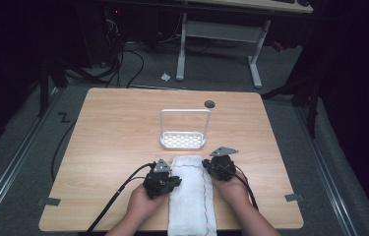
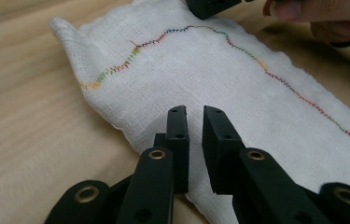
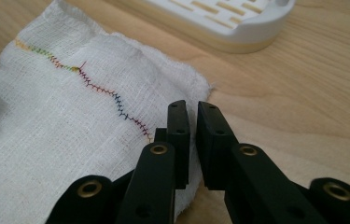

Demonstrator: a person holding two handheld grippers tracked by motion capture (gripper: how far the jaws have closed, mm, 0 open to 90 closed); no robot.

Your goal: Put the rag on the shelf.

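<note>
White gauze cloth with wavy rainbow stitching lies lengthwise between my two grippers; my left gripper sits over its edge, cloth just ahead and under the jaws, narrow gap, nothing pinched; my right gripper at the opposite edge, cloth to its left, jaws nearly closed, empty; white slotted rack beyond, on the wooden table.

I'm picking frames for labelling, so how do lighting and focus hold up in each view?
High view: table well lit, surroundings nearly black, cloth slightly washed out. Left gripper view: stitching on the cloth is crisp, the hand at the top edge soft. Right gripper view: cloth weave sharp, white rack mildly blurred, arm joints at bottom smeared.
</note>
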